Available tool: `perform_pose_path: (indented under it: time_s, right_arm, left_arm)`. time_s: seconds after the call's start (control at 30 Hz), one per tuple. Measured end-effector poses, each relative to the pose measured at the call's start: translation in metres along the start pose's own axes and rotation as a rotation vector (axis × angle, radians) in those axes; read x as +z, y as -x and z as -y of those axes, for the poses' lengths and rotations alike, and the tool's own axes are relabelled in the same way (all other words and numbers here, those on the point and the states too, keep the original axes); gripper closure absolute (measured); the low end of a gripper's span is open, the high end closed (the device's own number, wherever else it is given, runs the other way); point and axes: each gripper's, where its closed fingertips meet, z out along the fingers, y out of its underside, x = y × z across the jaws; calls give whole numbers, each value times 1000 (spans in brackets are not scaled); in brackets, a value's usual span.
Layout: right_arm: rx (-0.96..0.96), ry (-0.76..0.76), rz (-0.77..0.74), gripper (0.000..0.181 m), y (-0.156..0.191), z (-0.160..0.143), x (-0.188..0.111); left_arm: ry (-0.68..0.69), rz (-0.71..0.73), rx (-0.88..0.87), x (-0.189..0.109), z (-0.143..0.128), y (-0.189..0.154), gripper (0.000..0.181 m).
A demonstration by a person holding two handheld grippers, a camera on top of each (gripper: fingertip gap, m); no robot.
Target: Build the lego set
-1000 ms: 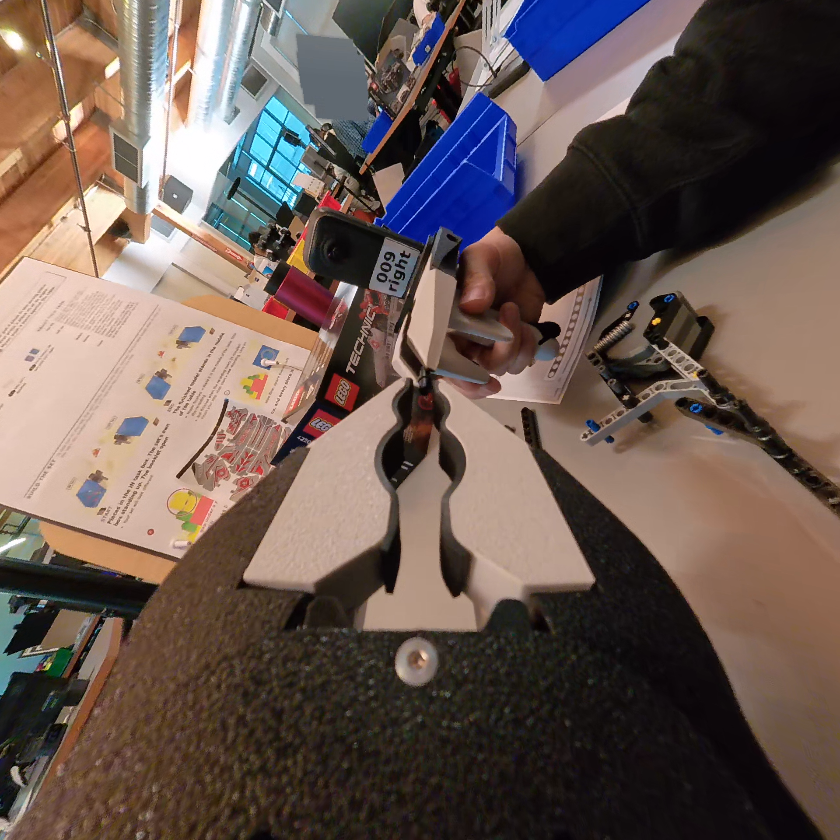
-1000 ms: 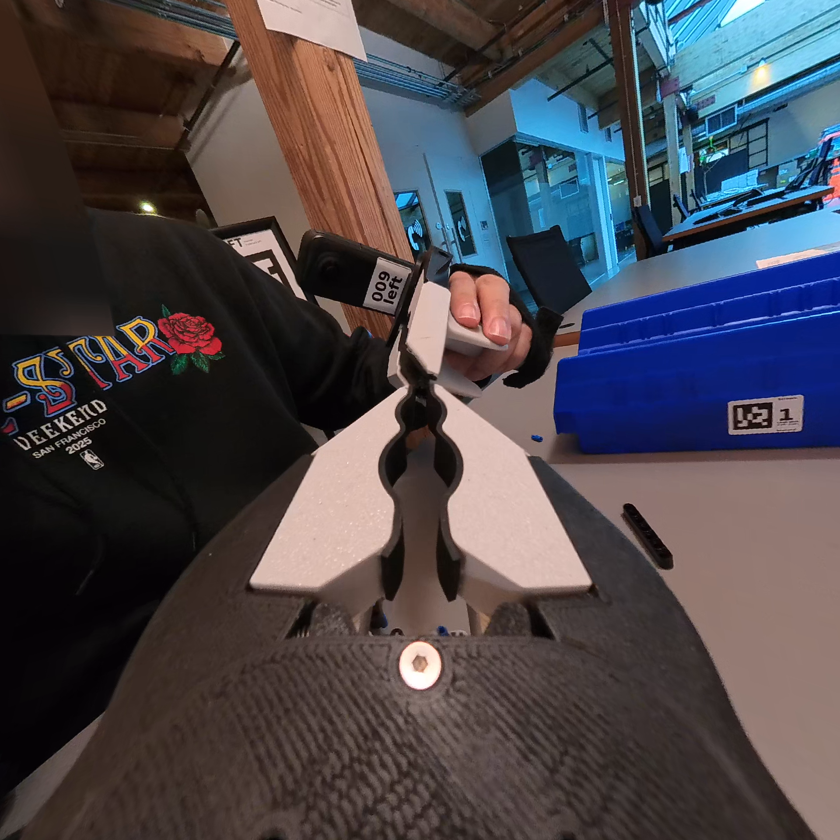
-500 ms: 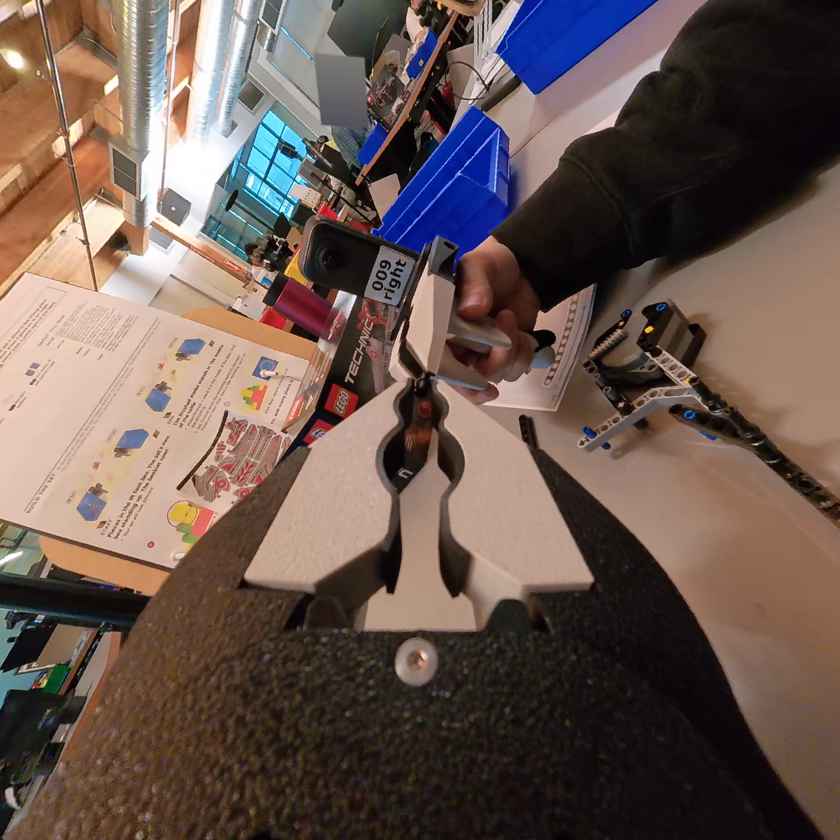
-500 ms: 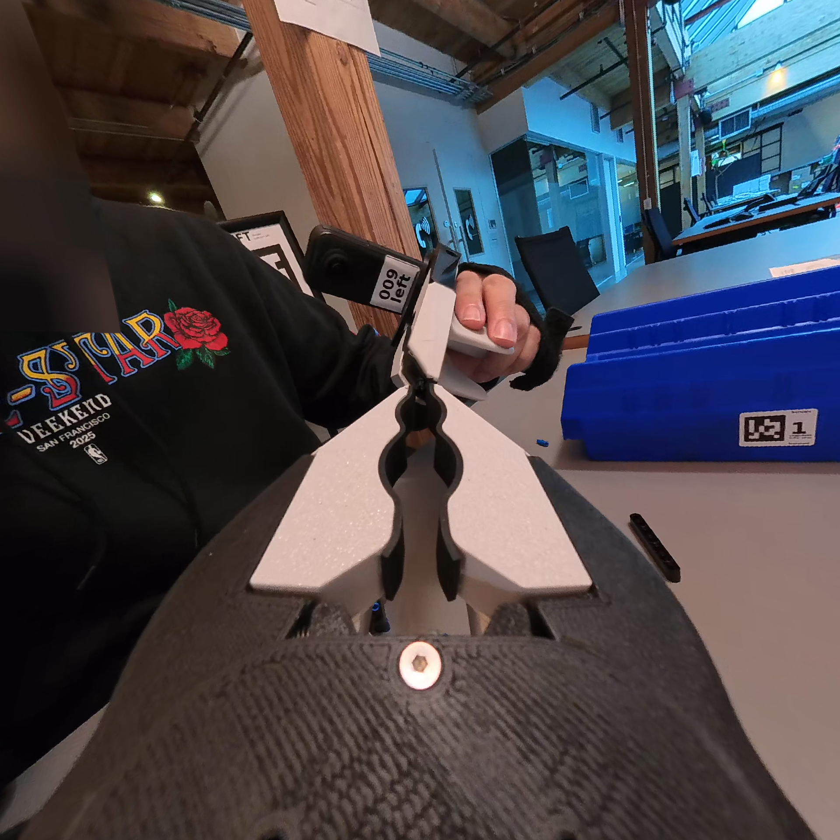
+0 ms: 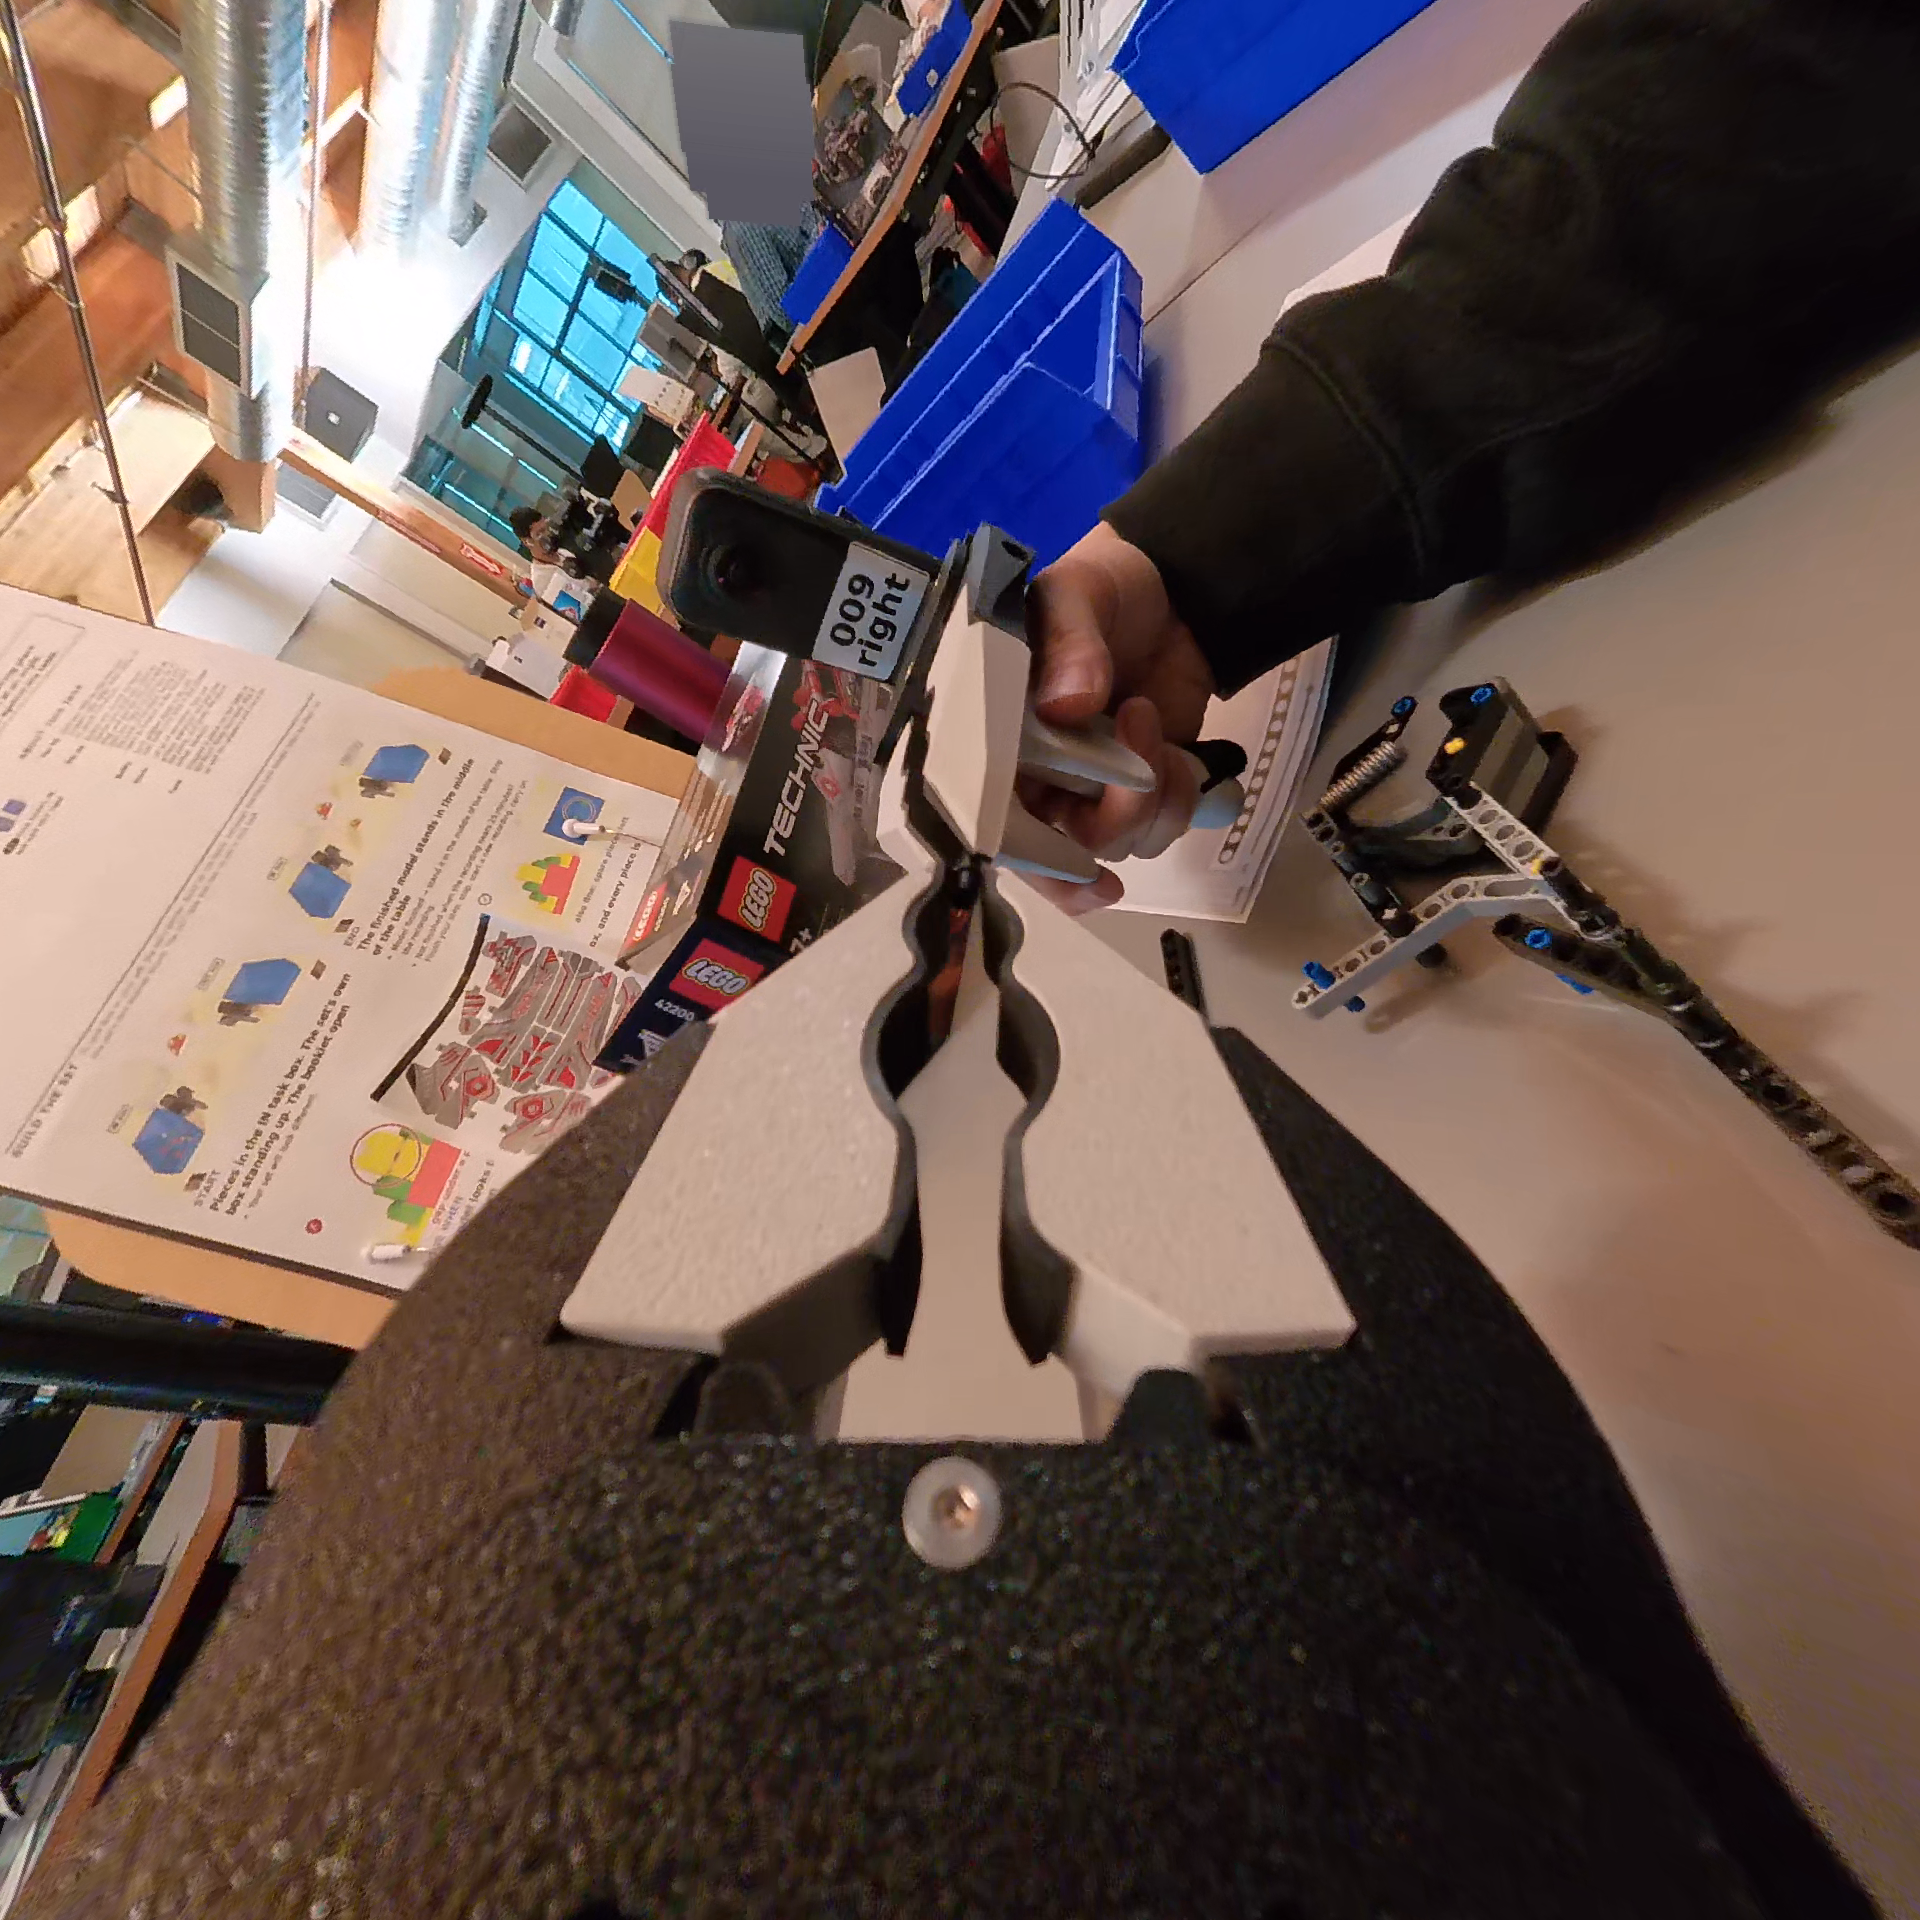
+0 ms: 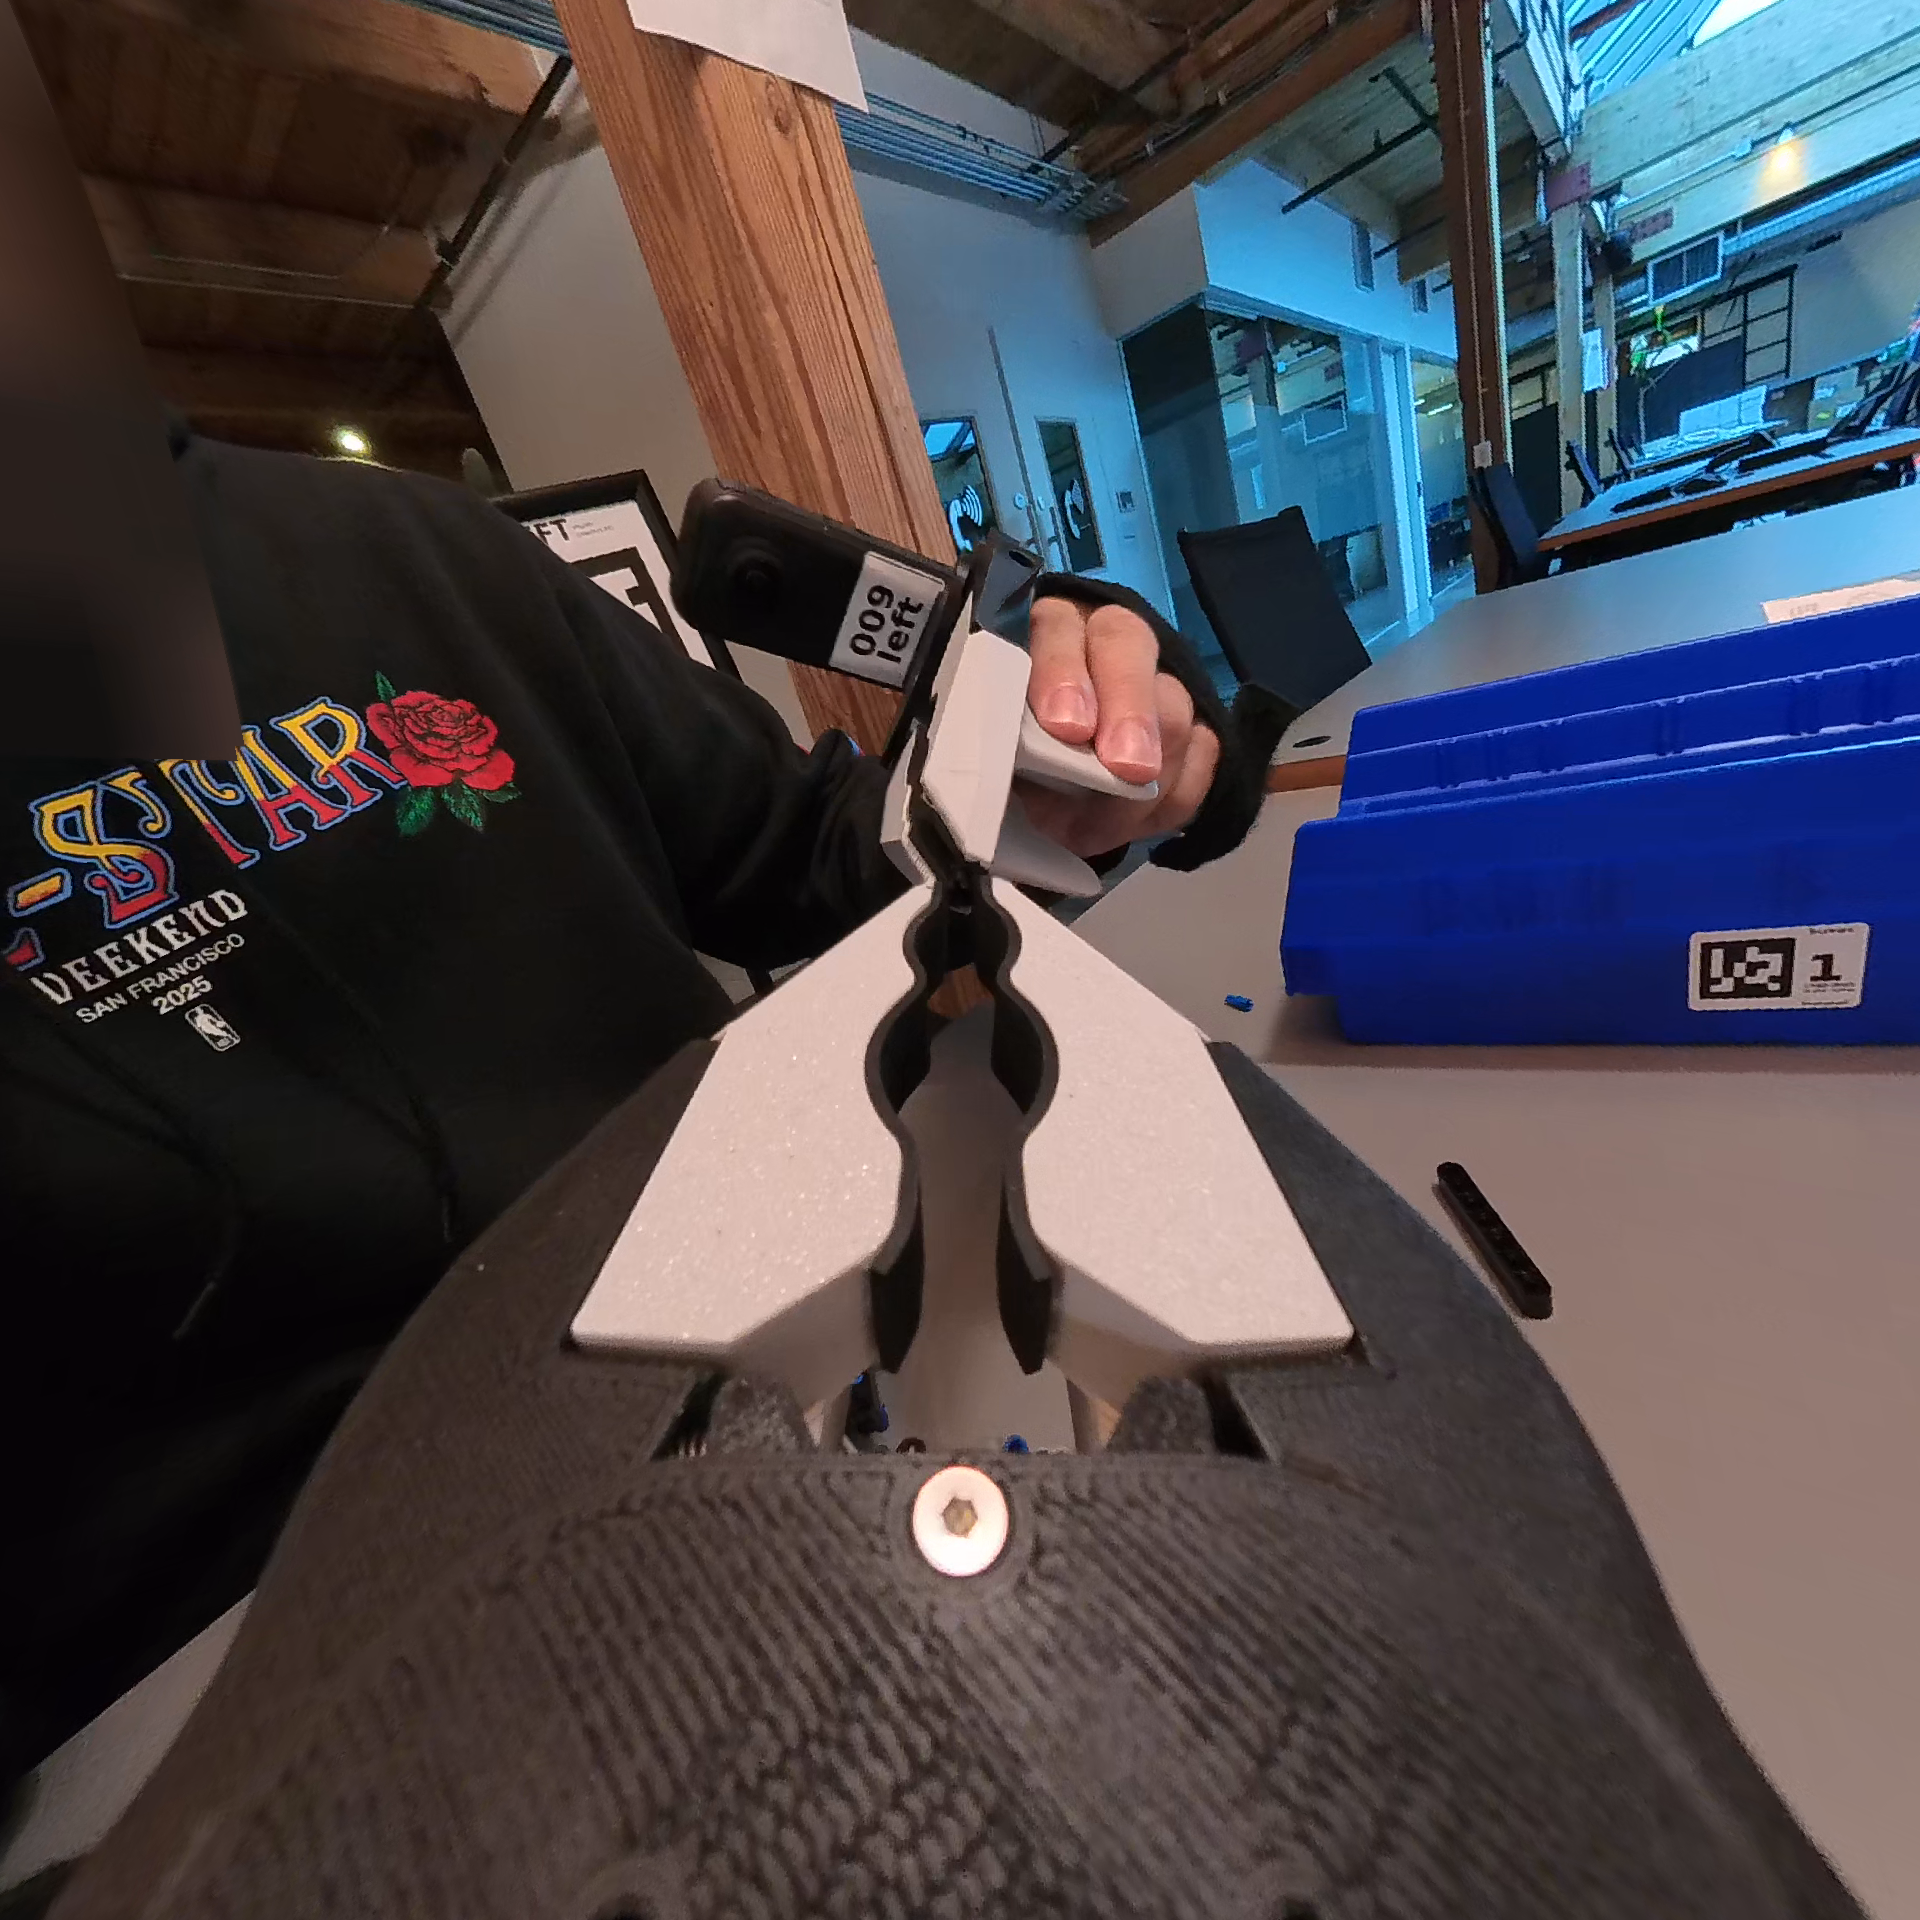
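Two tongs meet tip to tip above the bench

Blue bins (image 6: 1621, 883) at the bench's far edge, contents hidden; lego frame (image 5: 1455, 883) lies right; left tongs (image 5: 961, 894) and right tongs (image 6: 951, 894), both pressed together, pinch one small dark piece (image 5: 966, 871).

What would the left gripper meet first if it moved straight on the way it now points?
Almost certainly the right gripper: the left gripper points tip to tip at it, with a small dark piece between them. Whether they already touch is unclear.
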Motion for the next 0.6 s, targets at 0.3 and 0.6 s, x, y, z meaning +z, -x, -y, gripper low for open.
perform_pose_path:
  time_s: [0.3,0.6]
  right_arm:
    - [-16,-8,15,179,3,1,1]
    - [-16,-19,22,179,5,4,0]
  left_arm:
    - [-17,-7,-11,-1,3,0,179]
    - [-29,10,12,-2,6,1,179]
